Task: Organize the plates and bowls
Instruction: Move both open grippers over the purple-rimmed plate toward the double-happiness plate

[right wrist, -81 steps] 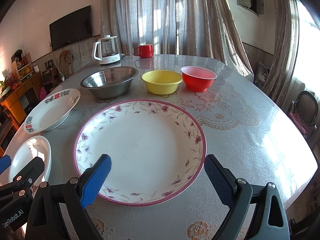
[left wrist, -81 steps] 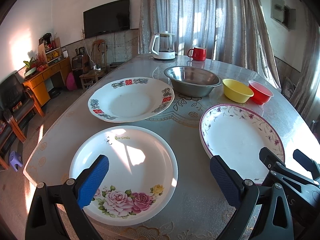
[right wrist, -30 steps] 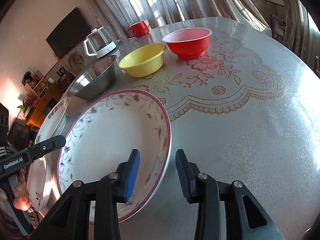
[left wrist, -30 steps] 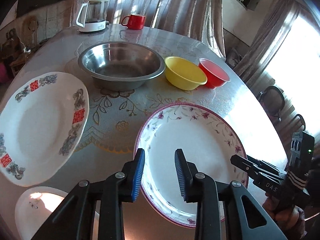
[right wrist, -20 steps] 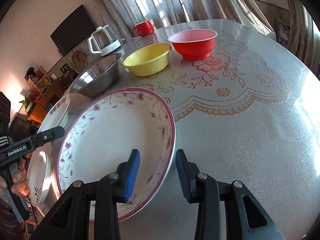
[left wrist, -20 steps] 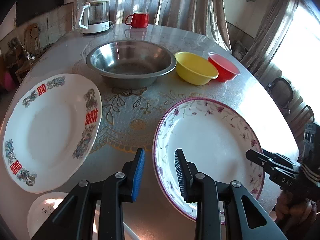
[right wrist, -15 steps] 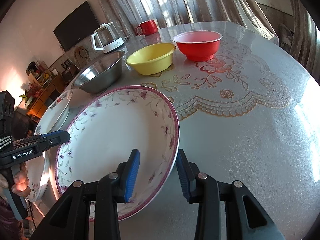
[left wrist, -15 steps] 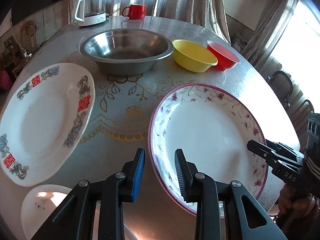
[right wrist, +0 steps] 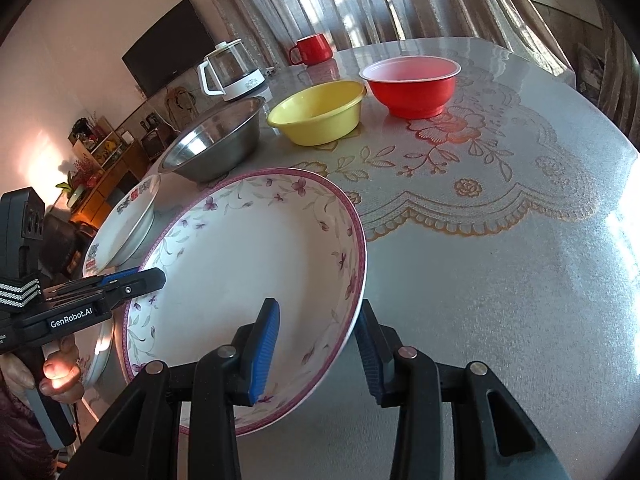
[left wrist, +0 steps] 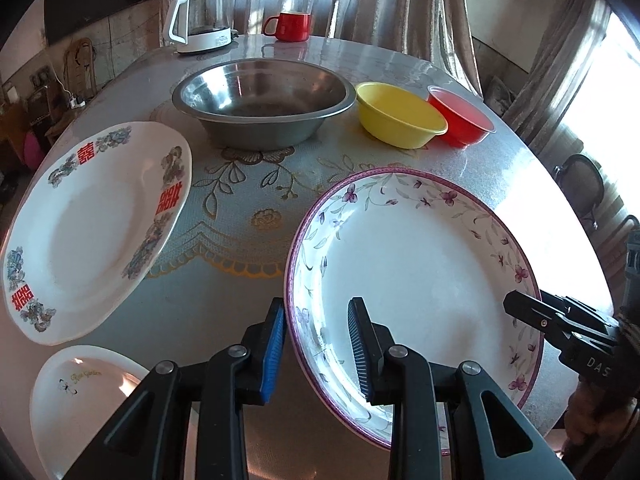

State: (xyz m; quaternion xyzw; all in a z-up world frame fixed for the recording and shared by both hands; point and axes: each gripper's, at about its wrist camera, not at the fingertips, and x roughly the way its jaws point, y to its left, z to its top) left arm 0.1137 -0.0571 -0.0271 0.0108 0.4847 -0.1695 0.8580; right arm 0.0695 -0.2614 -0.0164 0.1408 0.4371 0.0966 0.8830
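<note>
A white deep plate with a purple flowered rim [left wrist: 412,280] [right wrist: 240,264] lies on the table between my two grippers. My left gripper [left wrist: 316,320] straddles its left rim, the outer pad close to the edge and the inner one over the white inside. My right gripper [right wrist: 318,312] straddles the opposite rim the same way. Both are narrowed, but gaps still show at the pads. To the left are a plate with red characters [left wrist: 92,224] and a rose plate [left wrist: 80,400]. Behind stand a steel bowl [left wrist: 264,100], a yellow bowl [left wrist: 400,114] and a red bowl [left wrist: 460,116].
A glass kettle [left wrist: 200,20] and a red mug [left wrist: 292,26] stand at the far side of the round table [right wrist: 500,280]. Its lace-patterned right half is bare up to the edge. Chairs [left wrist: 580,184] stand beyond that edge, near the curtains.
Earlier both grippers were wide open, the left over the rose plate. Now both are narrowed astride the purple-rimmed plate. Over the last second both views swung slightly and the rim came nearer the outer pads.
</note>
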